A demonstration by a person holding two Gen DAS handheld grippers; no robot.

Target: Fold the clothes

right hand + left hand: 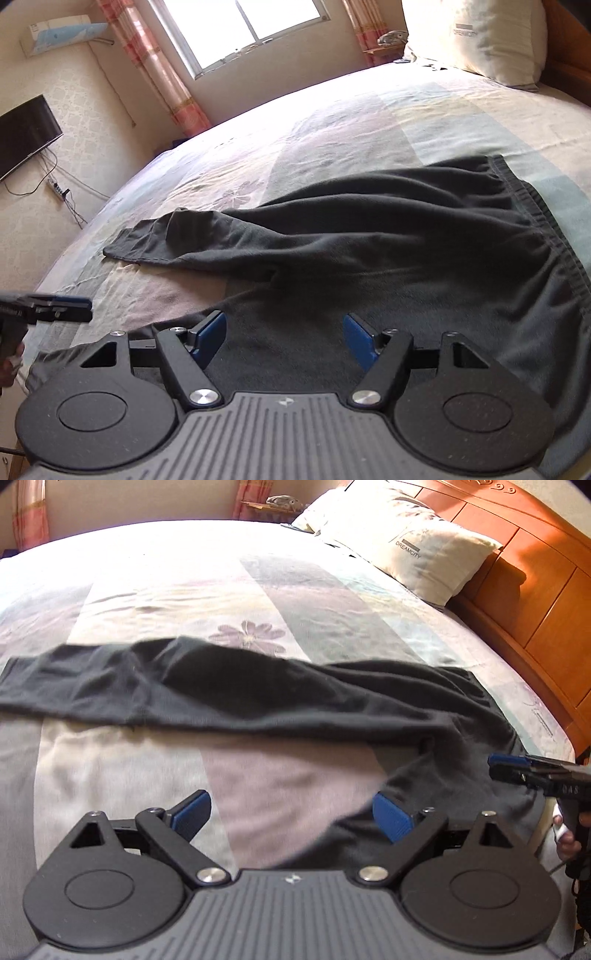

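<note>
A pair of black trousers (258,698) lies spread across the patterned bedspread (166,602). In the right wrist view the trousers (369,240) have their elastic waistband (535,221) at the right. One leg stretches away to the left, and the other runs toward the near left edge. My left gripper (291,816) is open, mostly over bare bedspread, with its right finger (391,819) above the black cloth. My right gripper (285,338) hovers open above the trousers' seat with nothing pinched. Each gripper shows side-on in the other's view: the right gripper (511,768) and the left gripper (70,306).
Two pillows (417,539) lean on an orange wooden headboard (535,590) at the far right. Beyond the bed are a window (258,26), pink curtains (162,74) and a wall TV (26,136). A hand (9,363) holds the left gripper at the bed's near edge.
</note>
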